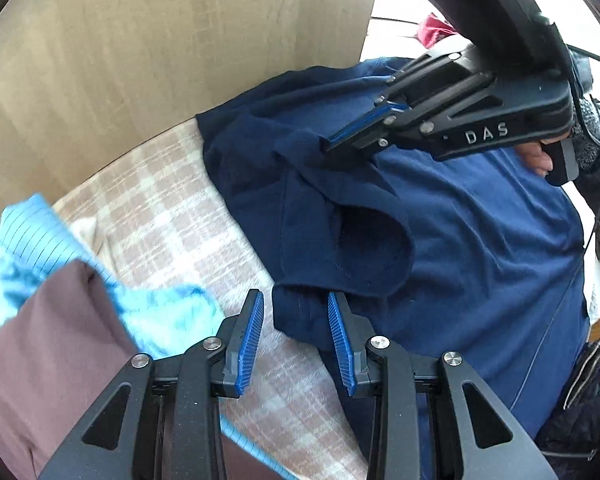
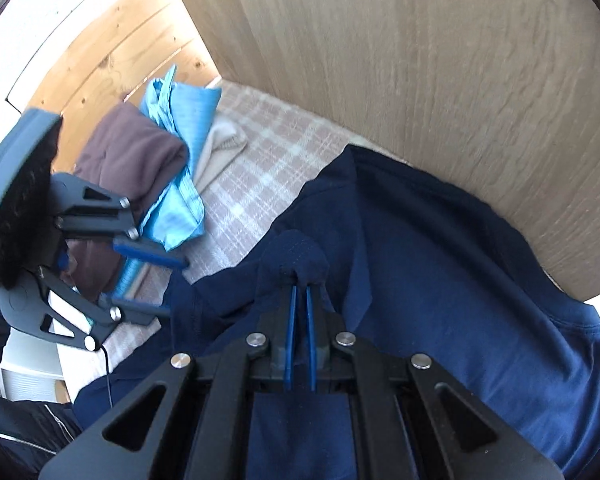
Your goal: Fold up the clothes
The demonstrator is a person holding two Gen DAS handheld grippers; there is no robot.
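A: Where is the navy T-shirt [image 1: 480,240]?

B: Spread on the checked blanket [image 1: 172,216], one edge up against the pale wood panel [image 1: 140,48]. Its sleeve [image 1: 364,248] lies folded over the body, the cuff opening facing up.

A: And the right hand-held gripper [image 1: 332,145]?

B: Its blue pads are pinched nearly together on a raised bunch of the navy fabric. The right wrist view shows the cloth peaked over the tips of that gripper [image 2: 300,290].

A: The left hand-held gripper [image 1: 296,312]?

B: Partly open, pointing steeply down. The lower corner of the shirt lies between its fingers, but the pads do not press on it; the left finger is over the blanket, the right one at the shirt's edge.

A: Anything else nearby?

B: To the left on the blanket sits a folded brown garment [image 2: 132,156] on top of a light blue striped garment [image 2: 184,120], with a beige cloth [image 2: 220,144] just beside them. A person's fingers [image 1: 536,158] are wrapped round the right gripper's handle, and a dark jacket with a zip [image 1: 588,376] is at the right edge.
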